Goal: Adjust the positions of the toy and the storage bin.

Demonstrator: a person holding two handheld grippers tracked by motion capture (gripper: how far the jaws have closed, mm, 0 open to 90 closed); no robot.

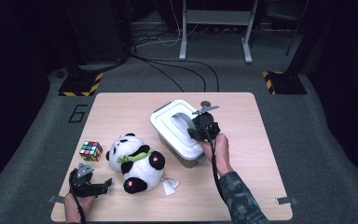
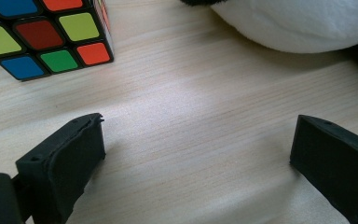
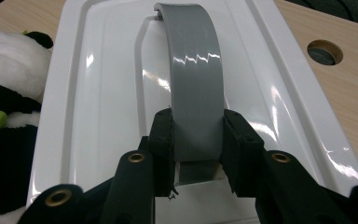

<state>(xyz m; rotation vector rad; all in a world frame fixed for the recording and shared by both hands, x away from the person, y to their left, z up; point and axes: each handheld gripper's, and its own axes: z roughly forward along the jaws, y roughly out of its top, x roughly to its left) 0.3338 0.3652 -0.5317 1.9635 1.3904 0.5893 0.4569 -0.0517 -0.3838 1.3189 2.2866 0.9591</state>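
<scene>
A white lidded storage box (image 1: 170, 125) stands mid-table with a grey arched handle (image 1: 182, 122) on its lid. My right gripper (image 1: 196, 133) is shut on the near end of that grey handle (image 3: 195, 98), its two pads (image 3: 164, 135) pressing on either side above the white lid (image 3: 98, 93). A plush panda (image 1: 135, 162) lies on its back to the left of the box. My left gripper (image 1: 106, 185) rests open near the table's front left corner, its jaws wide apart over bare wood, with a colour cube (image 2: 42, 35) and the panda's white fur (image 2: 298, 23) beyond them.
The colour cube (image 1: 91, 150) sits left of the panda. A small white paper tag (image 1: 169, 186) lies by the panda's foot. The wooden table (image 1: 261, 140) has a round hole (image 3: 325, 51) near the box. Cables and stand legs cover the floor behind.
</scene>
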